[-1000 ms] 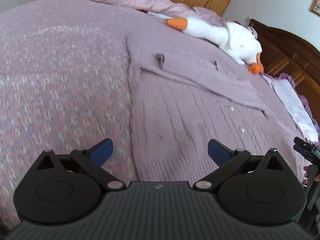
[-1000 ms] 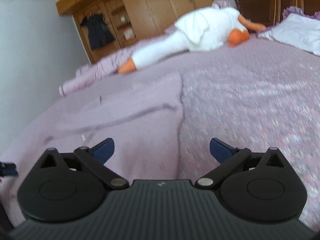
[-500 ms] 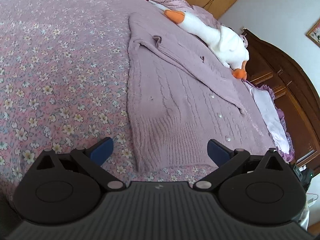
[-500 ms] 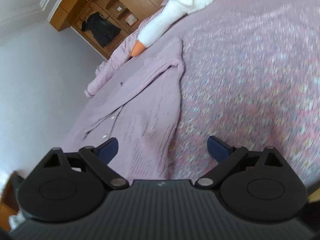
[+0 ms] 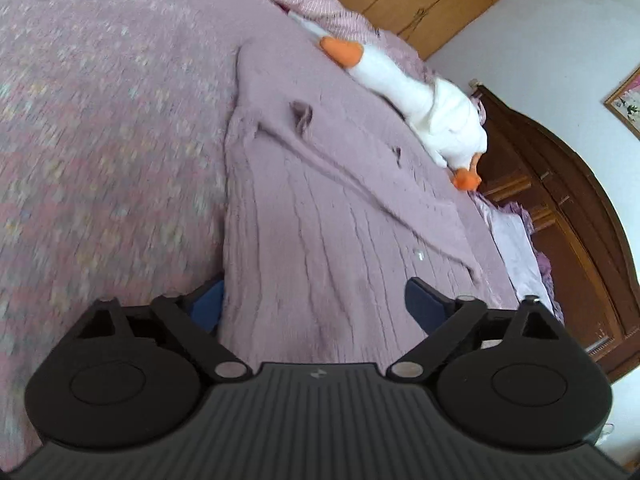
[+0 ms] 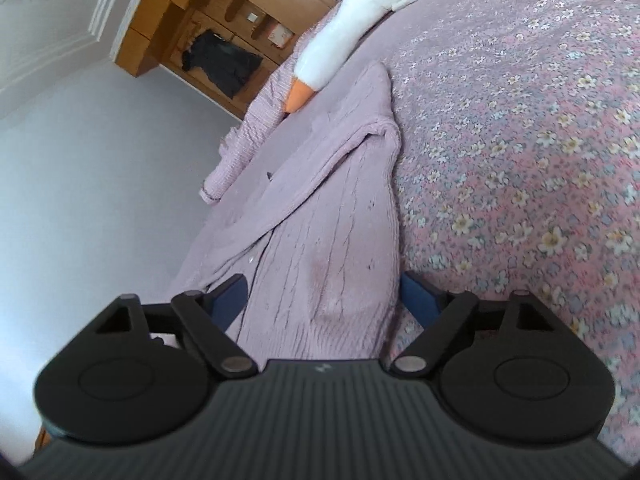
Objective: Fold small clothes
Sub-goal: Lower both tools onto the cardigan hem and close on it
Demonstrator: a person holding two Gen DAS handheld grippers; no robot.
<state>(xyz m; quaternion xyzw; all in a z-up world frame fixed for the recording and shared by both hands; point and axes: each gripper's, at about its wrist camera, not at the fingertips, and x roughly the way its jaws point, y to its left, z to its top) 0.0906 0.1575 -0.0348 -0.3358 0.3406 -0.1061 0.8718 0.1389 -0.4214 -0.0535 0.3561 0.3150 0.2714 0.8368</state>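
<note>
Right gripper (image 6: 320, 294) spread wide around lilac cardigan (image 6: 320, 240) hem (cable-knit), floral bedspread (image 6: 520, 140), white plush goose (image 6: 360, 12) beyond

Left wrist view sits low at the cardigan's (image 5: 320, 232) hem, facing along the bed (image 5: 100, 140); right wrist view likewise; both share the goose (image 5: 420, 104).

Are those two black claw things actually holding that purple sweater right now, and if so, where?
Nothing is held. Both the left gripper and right gripper are open, straddling the sweater at its bottom hem.
</note>
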